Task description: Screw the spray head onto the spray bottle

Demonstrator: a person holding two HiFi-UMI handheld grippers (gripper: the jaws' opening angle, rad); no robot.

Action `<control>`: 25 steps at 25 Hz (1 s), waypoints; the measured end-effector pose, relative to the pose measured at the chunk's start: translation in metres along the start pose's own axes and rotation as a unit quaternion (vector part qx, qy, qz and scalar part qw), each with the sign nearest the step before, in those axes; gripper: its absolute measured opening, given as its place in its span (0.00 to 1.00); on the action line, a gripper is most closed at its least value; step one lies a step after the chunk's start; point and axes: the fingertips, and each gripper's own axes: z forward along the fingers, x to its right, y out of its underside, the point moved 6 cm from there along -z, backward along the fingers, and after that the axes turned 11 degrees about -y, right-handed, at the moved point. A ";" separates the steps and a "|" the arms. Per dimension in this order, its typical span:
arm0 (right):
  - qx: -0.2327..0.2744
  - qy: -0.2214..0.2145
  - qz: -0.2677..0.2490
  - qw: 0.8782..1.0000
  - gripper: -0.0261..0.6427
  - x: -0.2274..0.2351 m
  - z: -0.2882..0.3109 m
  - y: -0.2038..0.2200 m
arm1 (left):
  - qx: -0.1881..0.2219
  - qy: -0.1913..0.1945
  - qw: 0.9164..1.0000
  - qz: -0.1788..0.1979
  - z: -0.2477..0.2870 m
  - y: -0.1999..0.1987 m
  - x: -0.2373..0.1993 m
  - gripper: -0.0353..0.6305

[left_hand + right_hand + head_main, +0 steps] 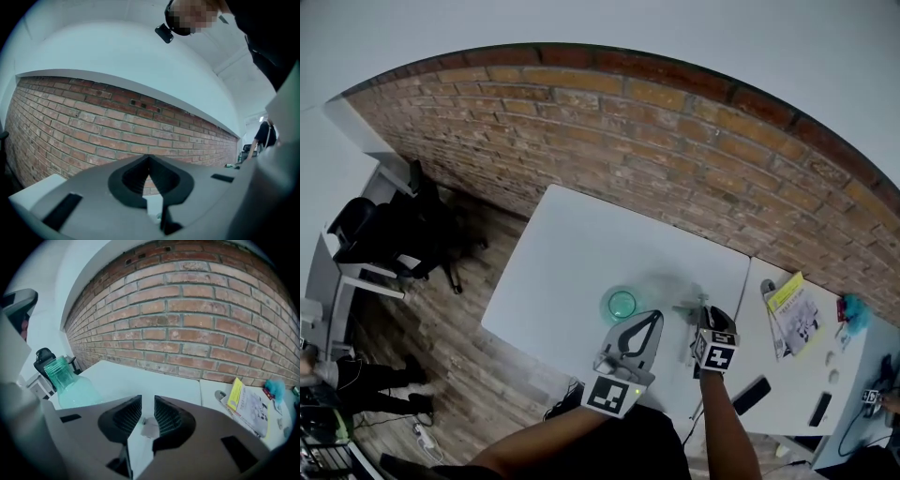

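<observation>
Bottle: A clear green bottle (622,303) stands upright on the white table (562,253), its threaded neck open and bare. In the right gripper view it sits to the left (69,383). I judge it light and smooth, so it may skid or tip under a twist and is best braced around the body.

Left gripper: My left gripper (649,321) is near the bottle, its fingers pinched fully together on nothing (150,159). It points level toward the brick wall (93,126).

Spray head: A small pale piece (687,308) lies on the table to the right of the bottle, apart from it. It is blurred, but I take it for the spray head. It is probably light, stiff plastic with a thin, bendy tube, so I would grip the collar, not the tube.

Right gripper: My right gripper (704,316) tilts down over that piece, its fingers a narrow gap apart and pressing nothing (147,401). The piece shows through the gap (150,427).

Booklet: A yellow-edged booklet (792,314) lies on the next table, well apart.
</observation>
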 end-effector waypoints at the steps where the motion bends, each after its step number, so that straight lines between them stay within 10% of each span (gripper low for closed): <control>1: -0.011 -0.002 0.006 1.000 0.15 0.004 0.007 0.003 | -0.001 -0.005 1.000 0.001 0.002 0.001 -0.001 0.06; 25: -0.193 -0.028 0.113 0.974 0.22 0.055 0.084 0.038 | -0.020 -0.048 0.999 -0.007 0.006 0.012 -0.008 0.06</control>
